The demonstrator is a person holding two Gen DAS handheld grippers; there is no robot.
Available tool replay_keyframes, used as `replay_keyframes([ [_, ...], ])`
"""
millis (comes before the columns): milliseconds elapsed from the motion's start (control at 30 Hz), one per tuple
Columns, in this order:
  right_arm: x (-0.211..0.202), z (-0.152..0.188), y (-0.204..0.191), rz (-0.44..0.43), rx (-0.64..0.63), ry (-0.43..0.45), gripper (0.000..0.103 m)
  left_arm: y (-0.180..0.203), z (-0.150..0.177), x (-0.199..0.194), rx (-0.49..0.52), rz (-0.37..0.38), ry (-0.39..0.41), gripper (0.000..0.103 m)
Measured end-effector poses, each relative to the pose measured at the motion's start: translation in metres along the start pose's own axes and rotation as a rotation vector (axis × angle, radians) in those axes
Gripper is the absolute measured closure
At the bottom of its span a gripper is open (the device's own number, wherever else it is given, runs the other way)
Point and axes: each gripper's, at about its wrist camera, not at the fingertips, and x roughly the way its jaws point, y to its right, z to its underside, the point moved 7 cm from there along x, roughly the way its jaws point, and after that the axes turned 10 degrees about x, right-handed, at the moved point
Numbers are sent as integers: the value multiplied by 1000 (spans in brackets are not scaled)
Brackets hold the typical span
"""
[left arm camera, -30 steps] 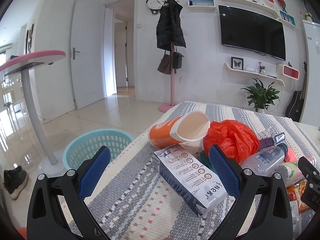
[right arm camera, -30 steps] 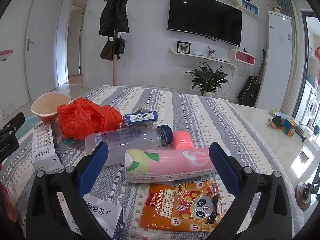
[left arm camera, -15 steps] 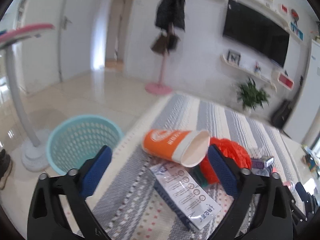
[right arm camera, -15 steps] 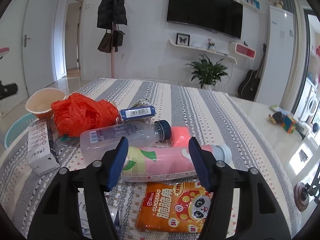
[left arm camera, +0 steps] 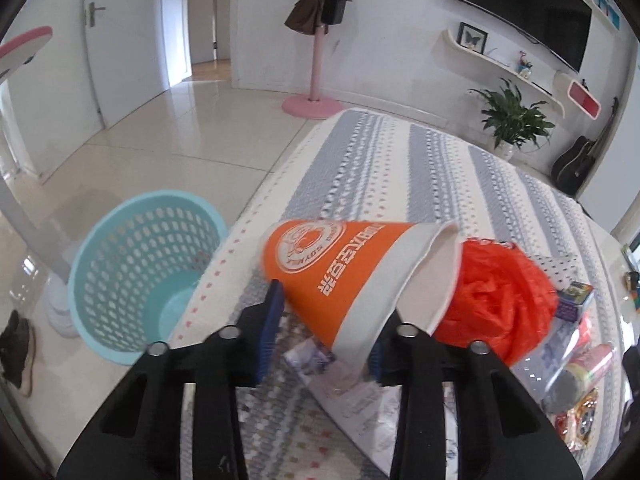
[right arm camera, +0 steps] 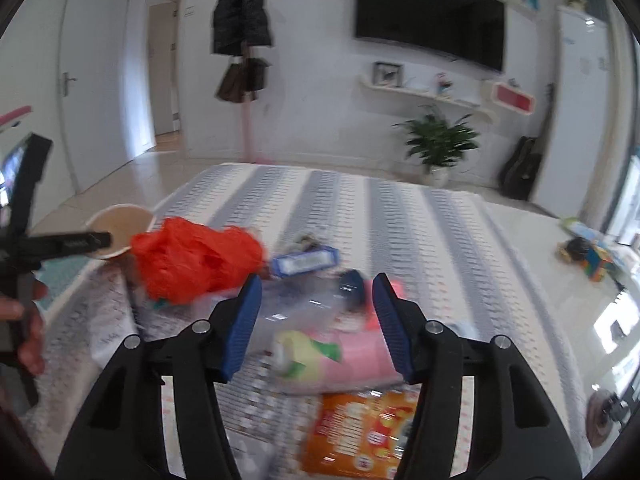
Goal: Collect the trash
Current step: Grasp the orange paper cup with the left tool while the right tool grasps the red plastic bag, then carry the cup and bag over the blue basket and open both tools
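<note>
An orange paper cup (left arm camera: 352, 276) lies on its side at the striped tablecloth's (left arm camera: 404, 168) edge as the left gripper (left arm camera: 326, 328) closes its jaws around it. The right gripper (right arm camera: 316, 320), half open and empty, hovers over a pink bottle (right arm camera: 340, 360). The blue basket (left arm camera: 140, 268) on the tiled floor looks empty; the red bag (left arm camera: 500, 300), carton and wrappers remain.

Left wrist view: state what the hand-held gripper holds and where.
The left hand-held gripper, jaws closing, pinches the orange paper cup across its side wall, near the wide rim.
</note>
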Motion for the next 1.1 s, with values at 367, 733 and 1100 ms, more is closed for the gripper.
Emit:
replay_keyframes([
  [367,56,-14,-82,-101,-73,-153,27,-33,6,-4,-35,7,50,100],
  [733,111,5,-89,-11,-53,-324,29,-52,-3,-33,-64,27,134,100],
  [1100,78,-20,-116,-46,-71,-258,97,-105,-23,-74,-130,-4,222,100],
])
